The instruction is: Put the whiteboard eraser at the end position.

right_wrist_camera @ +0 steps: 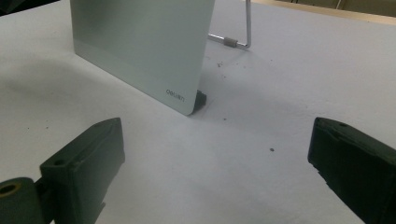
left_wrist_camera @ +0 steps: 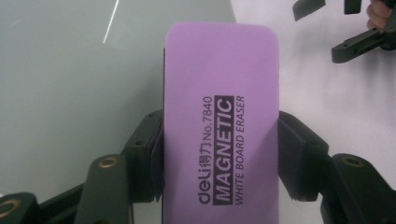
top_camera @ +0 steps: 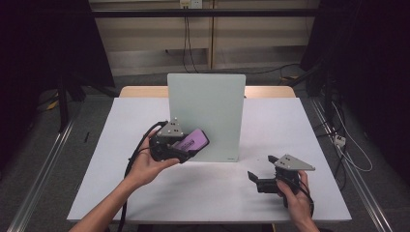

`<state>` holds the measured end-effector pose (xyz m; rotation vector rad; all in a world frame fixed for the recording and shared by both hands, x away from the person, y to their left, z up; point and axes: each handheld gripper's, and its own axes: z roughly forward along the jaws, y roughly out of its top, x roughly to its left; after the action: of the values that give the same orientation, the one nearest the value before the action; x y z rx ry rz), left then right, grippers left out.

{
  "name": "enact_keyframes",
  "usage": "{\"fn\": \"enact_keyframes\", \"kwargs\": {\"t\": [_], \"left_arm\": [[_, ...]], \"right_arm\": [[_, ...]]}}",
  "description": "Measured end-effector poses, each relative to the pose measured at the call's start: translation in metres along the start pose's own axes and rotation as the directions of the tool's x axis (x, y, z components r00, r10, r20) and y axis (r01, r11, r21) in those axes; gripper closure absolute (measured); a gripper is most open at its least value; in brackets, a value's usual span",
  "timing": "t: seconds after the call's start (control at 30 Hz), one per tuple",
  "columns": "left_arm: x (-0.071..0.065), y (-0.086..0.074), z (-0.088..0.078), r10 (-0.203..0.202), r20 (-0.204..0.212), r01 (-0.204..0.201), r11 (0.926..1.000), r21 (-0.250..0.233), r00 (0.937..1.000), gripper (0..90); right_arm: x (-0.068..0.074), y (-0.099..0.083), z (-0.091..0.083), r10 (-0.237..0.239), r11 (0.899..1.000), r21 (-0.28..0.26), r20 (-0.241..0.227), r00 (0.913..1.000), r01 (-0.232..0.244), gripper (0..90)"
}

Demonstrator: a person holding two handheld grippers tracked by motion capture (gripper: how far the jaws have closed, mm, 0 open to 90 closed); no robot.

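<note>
Left hand-held gripper [top_camera: 193,150] clamped on purple rectangular foam whiteboard eraser [left_wrist_camera: 222,126], jaws pressing both long edges at the eraser's lower half, most of it sticking out past the pads. Eraser held raised above white surface [top_camera: 193,193], right in front of lower left area of upright pale grey-green glass board on stand [top_camera: 212,111], tilted toward it; contact with board face not clear. Right hand-held gripper [top_camera: 261,169] parked low over the surface at front right, jaws wide apart, nothing between them, well apart from board. Risks, judged: pushing hard on the free-standing board could tip or slide it back, since nothing braces it; grip low on the eraser means leverage during wiping could twist or pop it out of the pads; slanted eraser face may wipe with an edge only.
</note>
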<state>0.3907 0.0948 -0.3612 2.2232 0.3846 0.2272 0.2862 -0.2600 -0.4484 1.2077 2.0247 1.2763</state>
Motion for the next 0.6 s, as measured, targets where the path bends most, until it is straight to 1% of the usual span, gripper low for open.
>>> {"fn": "enact_keyframes", "kwargs": {"t": [0.17,0.23,0.27,0.33,0.4,0.43,0.53,0.57,0.6], "left_arm": [[-0.0013,0.0003,0.0021,-0.009,0.019,0.008,0.9995,0.032,0.9998,41.0],[-0.0025,0.0007,0.0028,-0.01,0.026,0.009,0.9996,0.025,0.9996,41.0],[-0.0035,0.0016,0.0026,-0.007,0.025,0.006,0.9993,0.037,0.9997,41.0],[-0.0048,0.002,0.0039,0.0,0.038,-0.001,0.9991,0.042,0.9993,41.0],[-0.0069,0.0022,0.0058,0.006,0.039,-0.009,0.9978,0.066,0.9992,41.0],[-0.0074,0.0023,0.0071,0.015,0.042,-0.019,0.9965,0.081,0.999,41.0],[-0.0091,0.0017,0.0087,0.016,0.055,-0.021,0.9949,0.099,0.9984,41.0],[-0.0089,0.0019,0.0083,0.02,0.067,-0.027,0.994,0.105,0.9975,41.1],[-0.0098,0.0017,0.0087,0.024,0.058,-0.03,0.9942,0.103,0.998,41.0]], "right_arm": [[-0.0008,-0.0005,-0.0012,-0.003,1.0,-0.005,-0.008,1.0,0.002,4.1],[0.0,-0.0006,-0.0014,-0.005,1.0,-0.004,-0.013,0.9999,0.005,4.0],[0.0003,-0.0007,-0.0014,-0.006,1.0,-0.003,-0.015,0.9999,0.006,4.0],[0.0001,-0.0008,-0.0013,-0.006,1.0,-0.003,-0.017,0.9998,0.006,4.0],[-0.0003,-0.0008,-0.0012,-0.004,1.0,-0.004,-0.016,0.9999,0.003,3.8],[-0.0005,-0.0007,-0.0012,-0.005,1.0,-0.005,-0.015,0.9999,0.005,3.8],[-0.0005,-0.0006,-0.0012,-0.004,1.0,-0.005,-0.014,0.9999,0.004,3.8],[-0.0003,-0.0006,-0.0012,-0.003,1.0,-0.005,-0.014,0.9999,0.003,3.8],[0.0,-0.0006,-0.0012,-0.003,1.0,-0.005,-0.015,0.9999,0.003,3.8]]}}
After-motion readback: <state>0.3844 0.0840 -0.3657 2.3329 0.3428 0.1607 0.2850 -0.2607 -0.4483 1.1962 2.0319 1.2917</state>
